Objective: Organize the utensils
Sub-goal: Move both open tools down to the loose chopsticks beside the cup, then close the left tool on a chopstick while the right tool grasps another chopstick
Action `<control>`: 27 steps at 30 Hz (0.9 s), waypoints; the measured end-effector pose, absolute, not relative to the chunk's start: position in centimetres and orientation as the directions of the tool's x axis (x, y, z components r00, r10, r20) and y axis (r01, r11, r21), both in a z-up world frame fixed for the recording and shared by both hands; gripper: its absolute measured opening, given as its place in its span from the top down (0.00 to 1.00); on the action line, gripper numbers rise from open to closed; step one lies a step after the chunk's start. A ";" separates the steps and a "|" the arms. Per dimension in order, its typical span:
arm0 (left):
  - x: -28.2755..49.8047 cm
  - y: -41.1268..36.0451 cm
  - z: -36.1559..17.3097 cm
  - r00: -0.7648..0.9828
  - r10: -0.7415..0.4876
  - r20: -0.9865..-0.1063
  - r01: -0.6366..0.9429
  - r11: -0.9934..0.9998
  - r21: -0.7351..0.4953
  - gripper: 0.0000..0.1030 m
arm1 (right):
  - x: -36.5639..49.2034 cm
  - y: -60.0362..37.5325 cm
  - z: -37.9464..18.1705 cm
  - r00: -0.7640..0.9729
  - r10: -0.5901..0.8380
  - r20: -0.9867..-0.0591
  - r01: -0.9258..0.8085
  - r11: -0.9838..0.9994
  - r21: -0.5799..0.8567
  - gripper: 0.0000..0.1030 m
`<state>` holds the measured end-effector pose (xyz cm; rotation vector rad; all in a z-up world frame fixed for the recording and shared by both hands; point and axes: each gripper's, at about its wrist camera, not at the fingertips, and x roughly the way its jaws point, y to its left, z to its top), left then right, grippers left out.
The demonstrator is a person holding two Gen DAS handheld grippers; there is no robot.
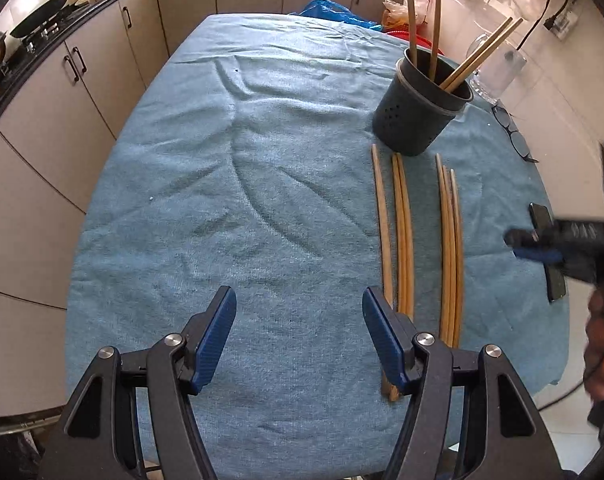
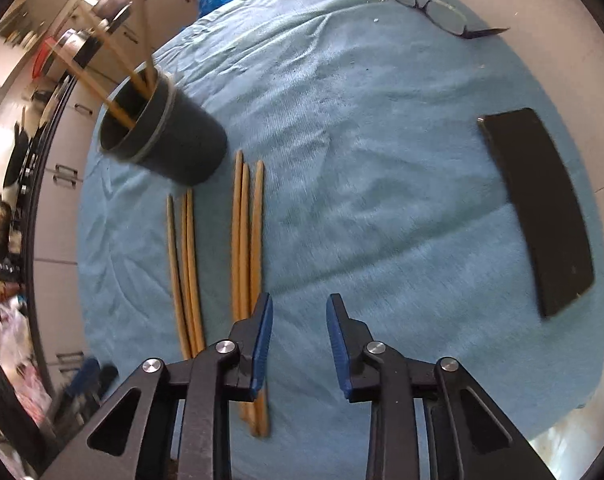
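Six wooden chopsticks lie in two groups of three on the blue cloth covering the desk, just in front of the dark perforated holder; four more stand inside it; left gripper hovers with jaws apart, nothing between them, its right finger over the nearer group; right gripper jaws apart, narrower, empty, beside the other group; phone and spectacles lie well apart.

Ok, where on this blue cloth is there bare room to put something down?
Bare cloth fills the whole side left of the loose chopsticks, toward the cabinets. Another gap lies between chopsticks and phone. It is crowded around the black holder.
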<state>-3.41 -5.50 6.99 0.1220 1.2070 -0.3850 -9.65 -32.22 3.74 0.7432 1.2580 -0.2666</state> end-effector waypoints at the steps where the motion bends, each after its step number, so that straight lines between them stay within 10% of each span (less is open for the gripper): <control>1: -3.3 -5.5 7.0 0.301 -0.224 -0.927 0.350 0.930 -0.111 0.38 | -8.7 -32.3 3.6 0.311 0.207 -0.928 0.566 0.744 0.356 0.71; 27: -1.4 -4.7 6.3 0.253 -0.256 -0.933 0.363 0.919 -0.154 0.38 | -1.6 -29.4 0.3 0.200 0.141 -0.970 0.486 0.845 0.223 0.92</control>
